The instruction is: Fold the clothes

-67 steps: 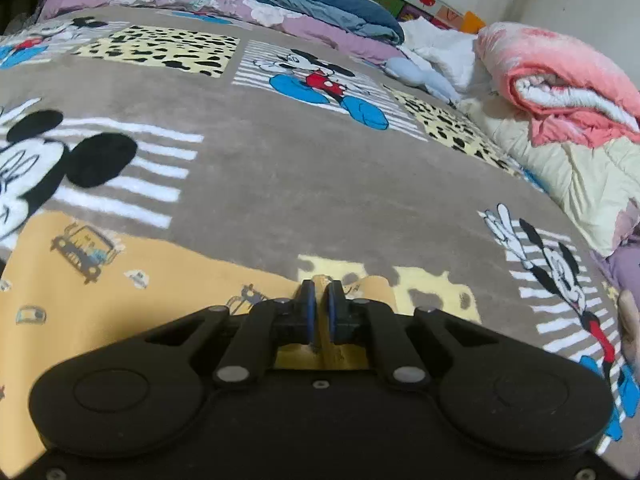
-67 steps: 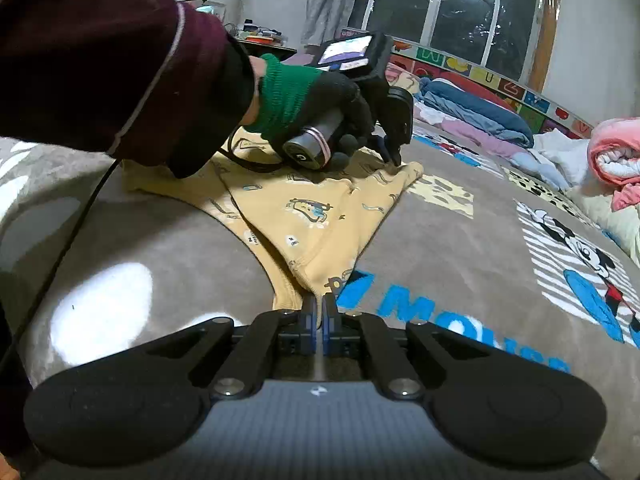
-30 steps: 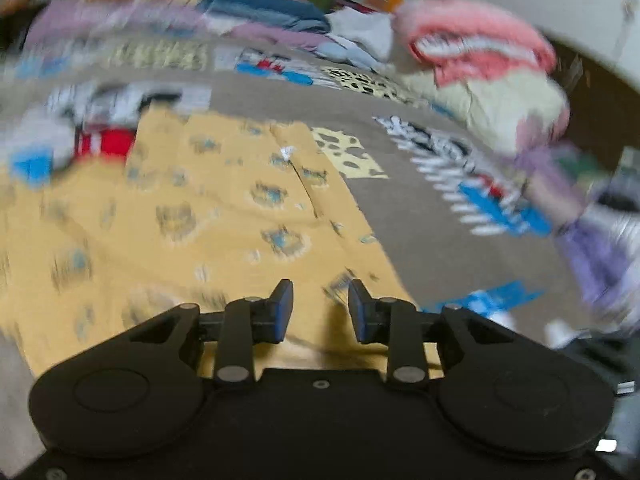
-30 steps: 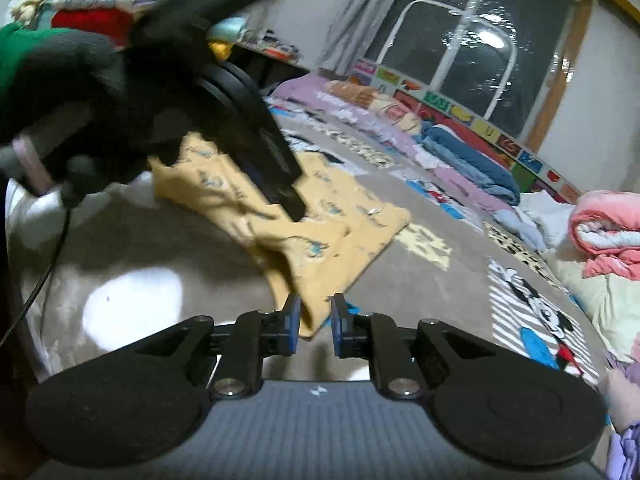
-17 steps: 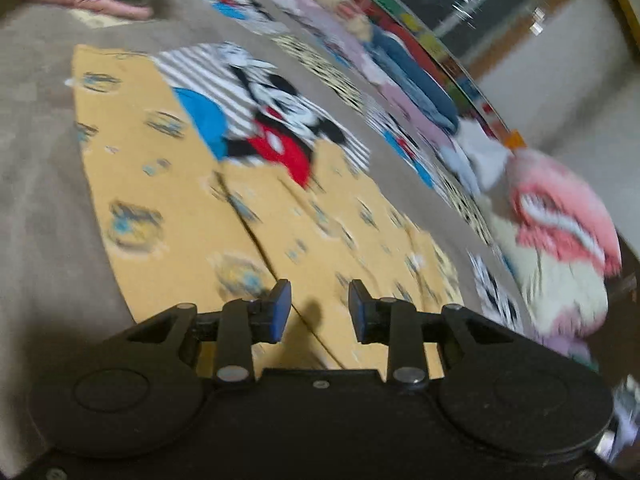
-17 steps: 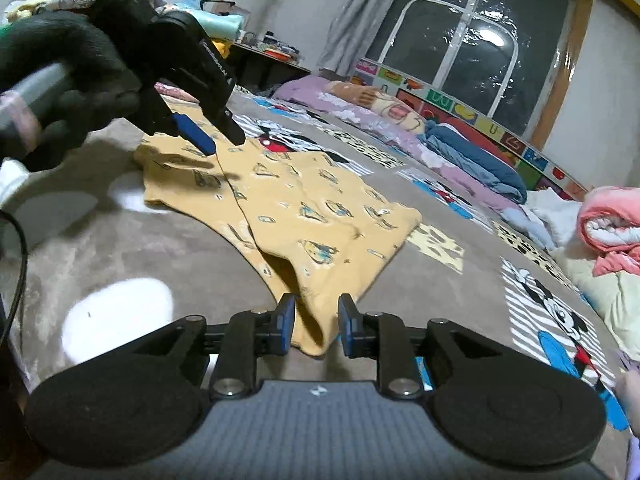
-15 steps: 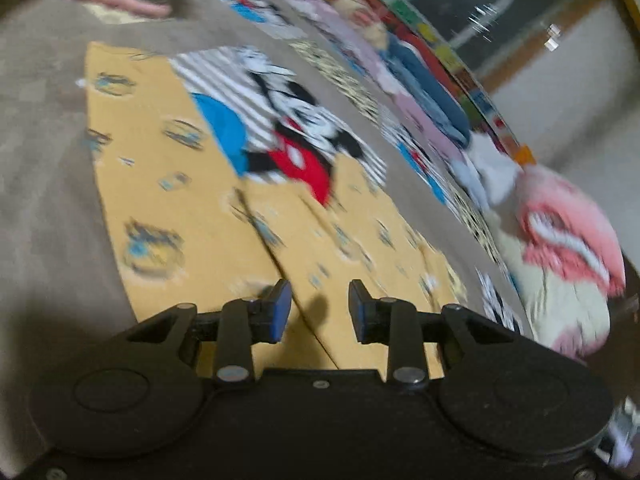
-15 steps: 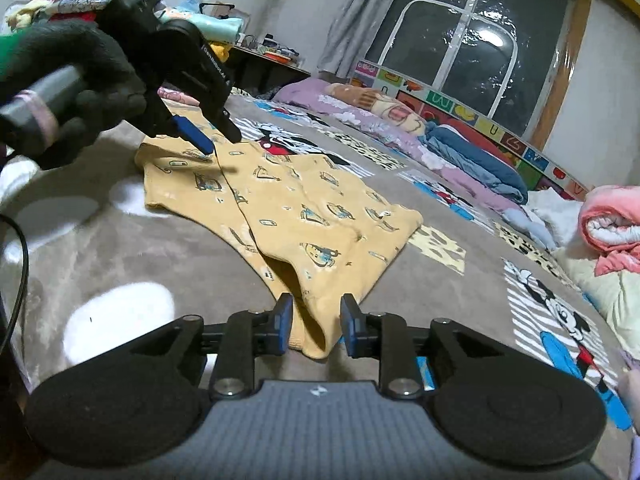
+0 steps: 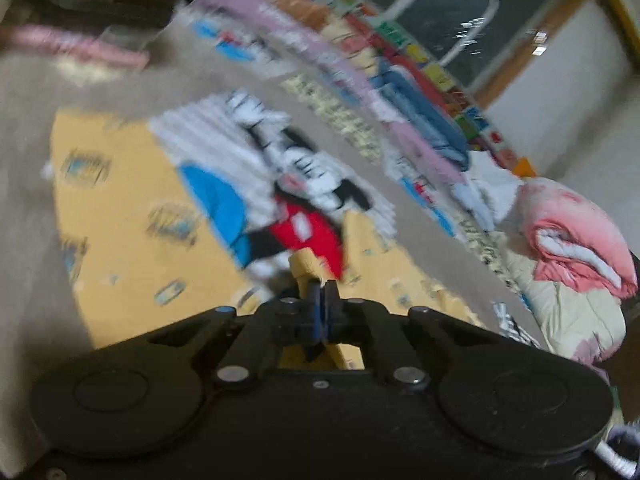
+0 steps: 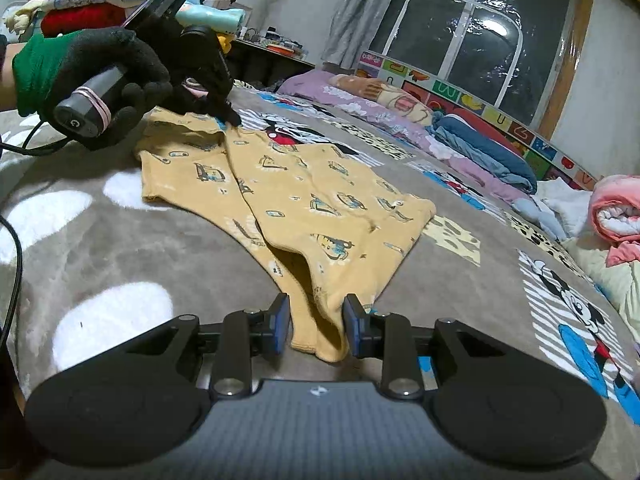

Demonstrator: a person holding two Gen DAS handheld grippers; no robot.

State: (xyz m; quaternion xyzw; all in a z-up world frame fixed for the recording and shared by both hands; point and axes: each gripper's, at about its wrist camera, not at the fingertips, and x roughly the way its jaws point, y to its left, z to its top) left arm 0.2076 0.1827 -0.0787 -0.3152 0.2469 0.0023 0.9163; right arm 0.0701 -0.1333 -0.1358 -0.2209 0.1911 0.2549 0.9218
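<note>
A yellow printed garment (image 10: pixel 304 200) lies folded lengthwise on a grey Mickey Mouse blanket (image 10: pixel 472 280). My right gripper (image 10: pixel 316 320) is open, its jaws on either side of the garment's near end, which lies on the blanket. My left gripper (image 9: pixel 321 300) is shut on a pinch of the yellow garment (image 9: pixel 306 266) at its far edge. In the right wrist view the left gripper (image 10: pixel 232 120) shows at the garment's far corner, held by a gloved hand (image 10: pixel 92 68).
A rolled pink quilt (image 10: pixel 618 208) and cream bedding lie at the right. Folded blue and purple bedding (image 10: pixel 480 144) lines the far side under the window. A stack of folded clothes (image 10: pixel 80 4) sits at the back left. A black cable (image 10: pixel 16 248) trails at the left.
My left gripper has closed on the garment's far edge; it was open half a second ago. My right gripper has opened wider around the near end.
</note>
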